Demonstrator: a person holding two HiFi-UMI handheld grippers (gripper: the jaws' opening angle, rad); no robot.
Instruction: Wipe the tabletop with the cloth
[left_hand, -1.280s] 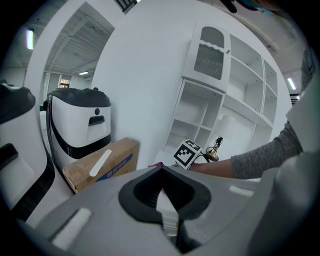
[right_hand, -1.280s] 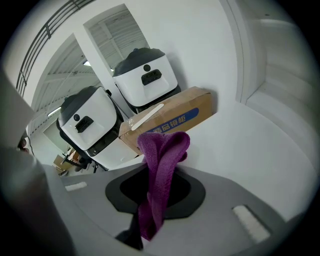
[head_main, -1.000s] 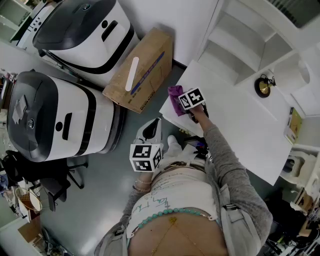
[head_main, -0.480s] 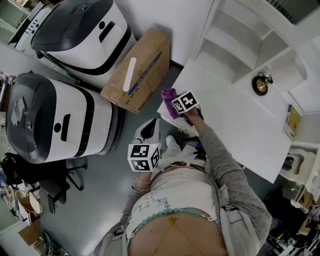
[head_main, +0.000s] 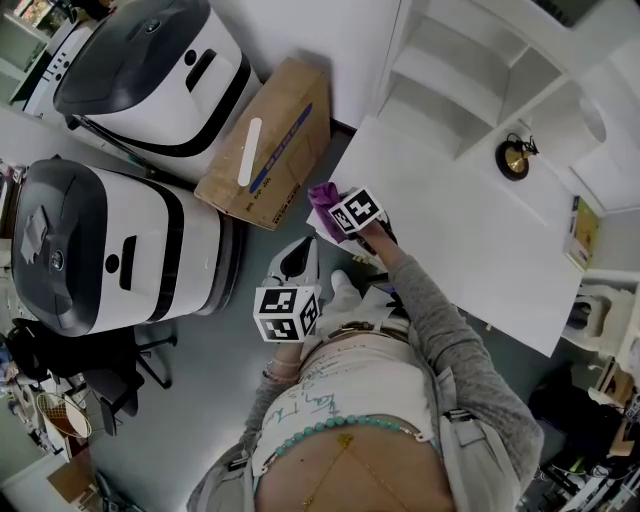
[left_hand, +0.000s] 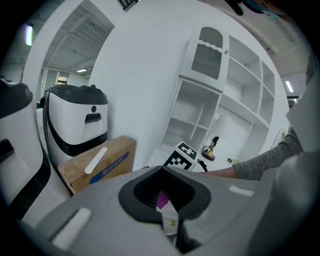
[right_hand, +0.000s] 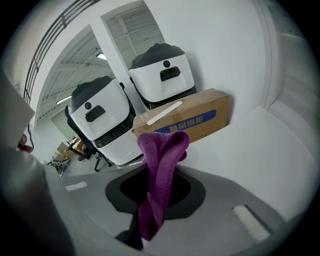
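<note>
A purple cloth (head_main: 322, 196) lies bunched at the near left corner of the white table (head_main: 450, 210). My right gripper (head_main: 336, 205) is shut on it, with its marker cube just behind. In the right gripper view the cloth (right_hand: 162, 170) rises in a fold out of the right gripper (right_hand: 156, 202) above the white tabletop (right_hand: 270, 150). My left gripper (head_main: 300, 264) hangs low beside the person's body, over the floor and off the table. In its own view the left gripper (left_hand: 167, 202) is shut with nothing in it.
A cardboard box (head_main: 265, 145) leans by the table's left corner, next to two large white machines (head_main: 150, 60) (head_main: 110, 240). A white shelf unit (head_main: 470, 70) stands behind the table. A small brass object (head_main: 515, 158) and a book (head_main: 578, 232) lie at its far side.
My right gripper has slid the cloth leftwards across the table to its near left corner. The left gripper has stayed where it was.
</note>
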